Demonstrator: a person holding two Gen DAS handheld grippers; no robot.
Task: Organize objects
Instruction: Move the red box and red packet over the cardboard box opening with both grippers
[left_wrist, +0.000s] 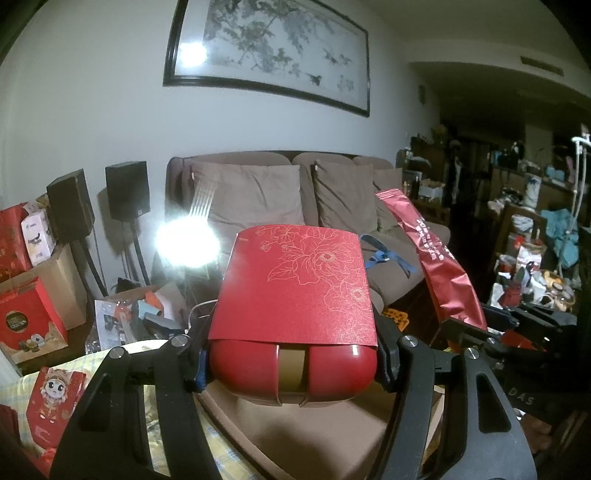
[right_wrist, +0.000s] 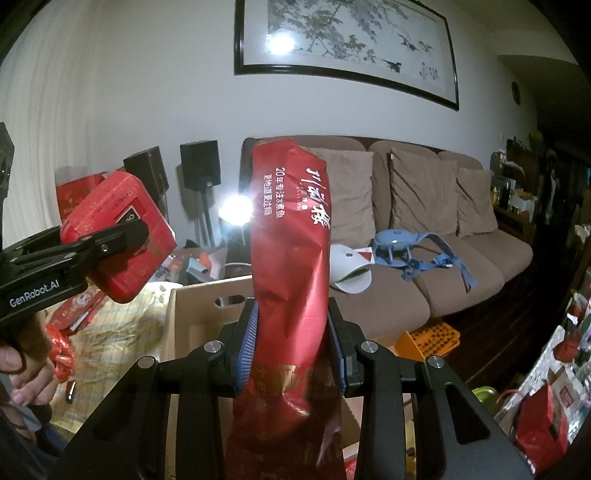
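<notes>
Both grippers are loaded and held up in the air over a cardboard box (right_wrist: 192, 325). The left gripper (left_wrist: 291, 363) is partly open, its pads clamped on the two sides of a red tin (left_wrist: 291, 369) with a red floral paper sleeve around it; the tin's long axis runs away from the camera, roughly level, slightly tilted up. The right gripper (right_wrist: 291, 345) is closed narrower, blue pads pinching a red foil pouch (right_wrist: 291, 229) near its lower half; the pouch stands upright, long axis vertical, top end free and crumpled, bottom hanging below the jaws.

Key relation: the box opening lies directly below and just ahead of the right gripper, its handle-cutout wall just behind the pouch. In the right wrist view the tin sits up and to the left of the box, over the yellow checked cloth (right_wrist: 122, 317). So the right hand looks nearer the box; the pouch would likely go in first, end down. The tin likely needs to shift right toward the box.

Room: the box interior is mostly hidden, so free space inside cannot be judged. The box walls are the edges to clear. The two grippers are well apart. The sofa (right_wrist: 461, 258) behind is out of the way.
</notes>
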